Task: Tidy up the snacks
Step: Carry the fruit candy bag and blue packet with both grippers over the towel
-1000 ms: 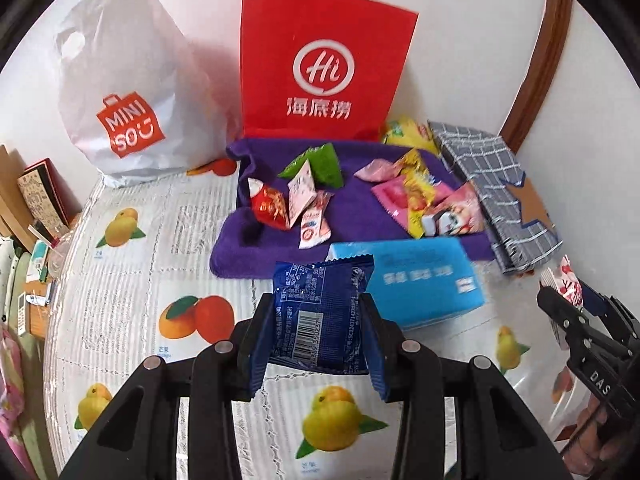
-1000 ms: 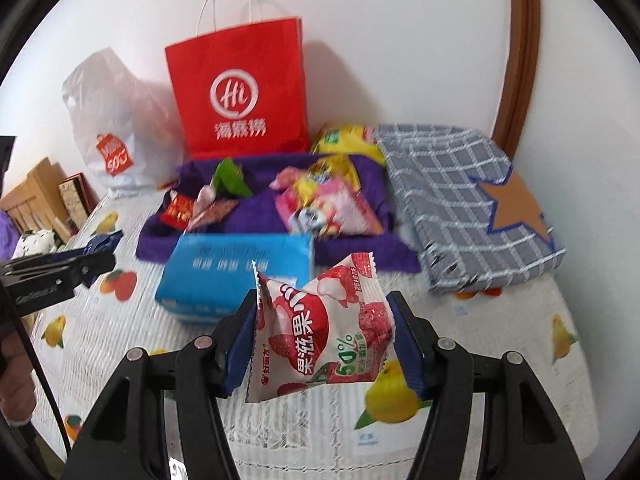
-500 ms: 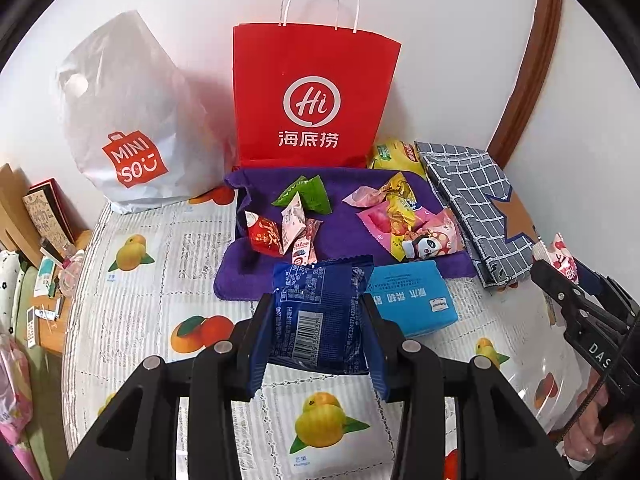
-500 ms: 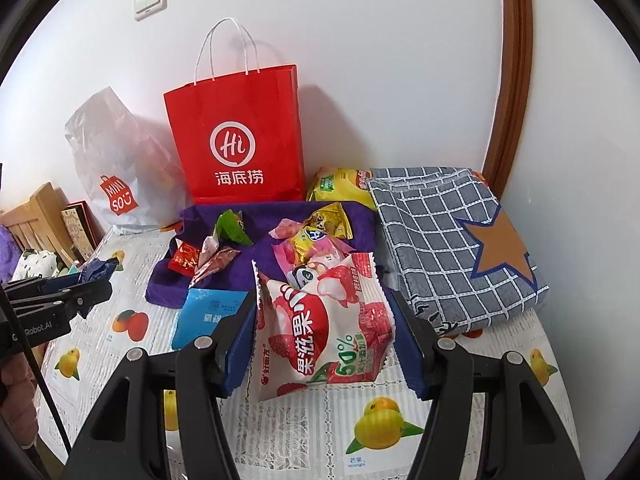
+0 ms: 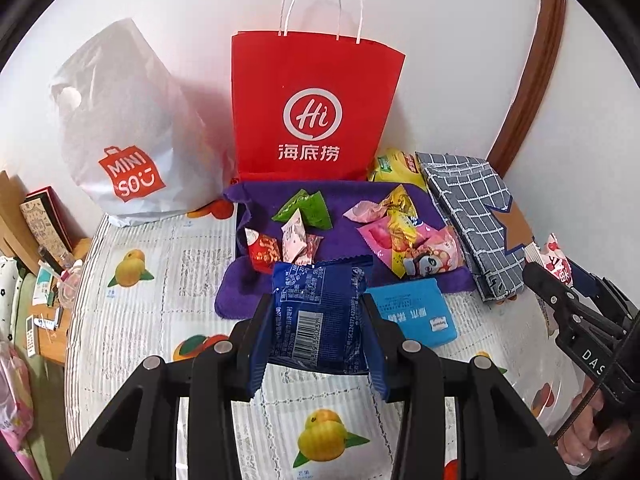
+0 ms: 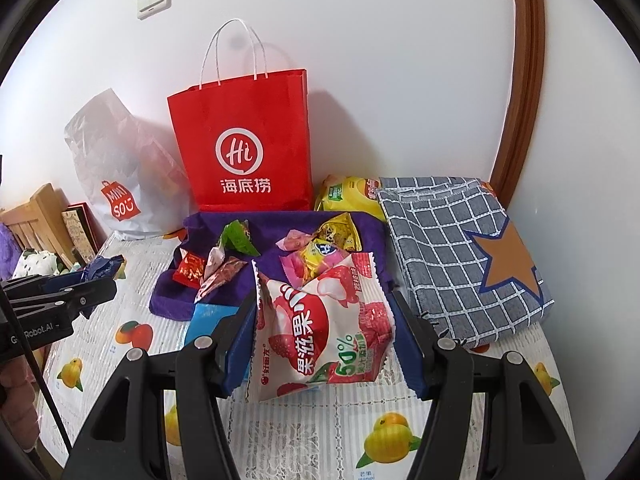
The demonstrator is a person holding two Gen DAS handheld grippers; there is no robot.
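Up close, the left gripper [image 5: 316, 320] is clamped on a dark blue snack packet [image 5: 318, 312], barcode facing the camera, held above the table, and the right gripper [image 6: 324, 332] is clamped on a white and red fruit snack packet [image 6: 324, 328], also clear of the surface. Just beyond both lies a flat light blue packet [image 5: 414, 314] on the tablecloth [image 5: 132, 320], touching the near edge of a purple cloth [image 5: 348, 236]. On that cloth sit two loose heaps of small sweets: a left one [image 5: 288, 232] with a green wrapper on top, and a right one [image 5: 400, 236] of pink and yellow wrappers. Behind the cloth one red paper bag [image 5: 316, 108] stands upright against the white wall, with one white plastic bag [image 5: 124, 128] to its left and a yellow packet [image 5: 394, 166] to its right. A grey checked cloth bundle [image 6: 460, 252] with an orange star lies along the right side, by a brown wooden door frame [image 6: 524, 80]. The tablecloth is white, printed with oranges.
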